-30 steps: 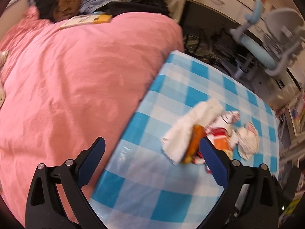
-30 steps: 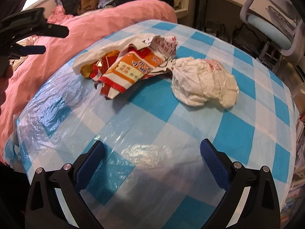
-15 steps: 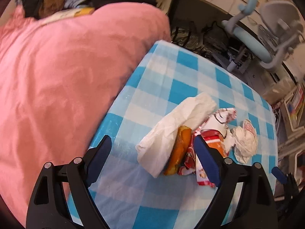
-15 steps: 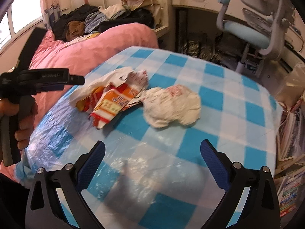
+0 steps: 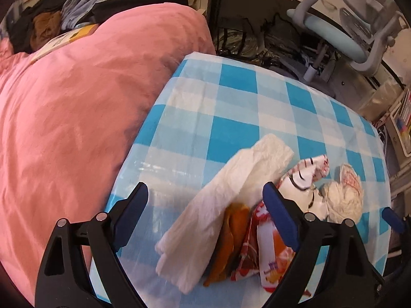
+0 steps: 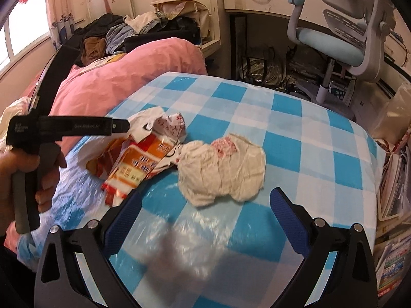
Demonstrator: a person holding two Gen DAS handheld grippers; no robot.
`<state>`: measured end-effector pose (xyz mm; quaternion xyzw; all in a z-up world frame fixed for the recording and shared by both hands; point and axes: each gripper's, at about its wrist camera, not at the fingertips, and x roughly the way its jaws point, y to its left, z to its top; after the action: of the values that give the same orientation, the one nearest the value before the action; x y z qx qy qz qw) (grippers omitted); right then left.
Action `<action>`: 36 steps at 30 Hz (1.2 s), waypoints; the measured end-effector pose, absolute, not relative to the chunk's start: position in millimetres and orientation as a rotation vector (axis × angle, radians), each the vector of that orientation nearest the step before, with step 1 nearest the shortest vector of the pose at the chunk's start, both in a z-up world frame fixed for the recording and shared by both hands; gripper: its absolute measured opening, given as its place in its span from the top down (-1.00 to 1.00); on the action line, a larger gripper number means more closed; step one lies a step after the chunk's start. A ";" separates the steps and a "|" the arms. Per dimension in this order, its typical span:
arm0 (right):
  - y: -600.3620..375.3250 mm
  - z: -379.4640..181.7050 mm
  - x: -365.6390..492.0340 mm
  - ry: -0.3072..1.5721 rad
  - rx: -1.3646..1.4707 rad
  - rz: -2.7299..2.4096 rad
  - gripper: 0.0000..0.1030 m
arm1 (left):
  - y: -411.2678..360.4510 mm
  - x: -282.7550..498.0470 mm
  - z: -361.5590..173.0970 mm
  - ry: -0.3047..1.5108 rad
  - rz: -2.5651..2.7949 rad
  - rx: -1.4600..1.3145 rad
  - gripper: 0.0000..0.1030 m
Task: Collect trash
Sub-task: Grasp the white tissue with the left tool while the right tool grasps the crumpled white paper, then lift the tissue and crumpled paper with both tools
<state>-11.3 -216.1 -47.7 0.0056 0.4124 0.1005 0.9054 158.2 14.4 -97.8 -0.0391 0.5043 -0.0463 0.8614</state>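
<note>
Bedroom, cluttered. Blue-and-white checked surface (image 6: 295, 138) under a glossy plastic cover, pushed against a bed with a pink duvet (image 5: 77, 118); clothes heaped at the bed's far end, a pale blue desk chair (image 6: 341, 38) beyond the surface.

Trash lies in one loose cluster on the surface:
- white paper towel (image 5: 226, 202), long and rumpled, on the bed side of the pile, partly lying over the wrappers
- orange-and-red snack wrapper (image 6: 138, 164), torn open, flat, touching a white printed wrapper (image 6: 172, 125) behind it
- crumpled white plastic bag (image 6: 223, 169), a soft ball with red print, just beside the wrappers, nearest the right claw

Left claw (image 5: 205, 210): wide open, holding nothing, hovering low over the towel and wrappers, which sit between its blue pads (image 5: 280, 218). Right claw (image 6: 203, 220): wide open, empty, just short of the crumpled bag.

Handling, as judged: everything here is very light and limp. Film wrappers are slick and will likely slide on the glossy cover rather than lift; best pinched at a raised fold or torn edge. Towel is soft, compresses easily; take it mid-length where it bunches. Bag gives a full handful; close on the bulge of its crumple. Light pieces may spring out or flutter off if only an edge is caught.
</note>
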 end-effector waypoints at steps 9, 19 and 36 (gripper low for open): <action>-215.8 -68.6 18.0 0.927 0.080 0.212 -0.52 | -1.4 167.8 -109.7 1.146 -0.213 -0.073 0.37; -223.2 -59.0 -14.3 0.955 0.117 0.288 0.60 | 6.6 121.6 -52.5 1.039 -0.358 -0.205 0.85; -190.0 -66.1 -94.0 1.046 -0.116 0.403 0.60 | -5.3 5.2 -55.9 1.064 -0.299 -0.002 0.84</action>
<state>-94.0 -190.0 -66.1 -0.0549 0.4957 0.1909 0.8454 5.2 -5.3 -55.9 -0.0007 0.5052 -0.1419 0.8513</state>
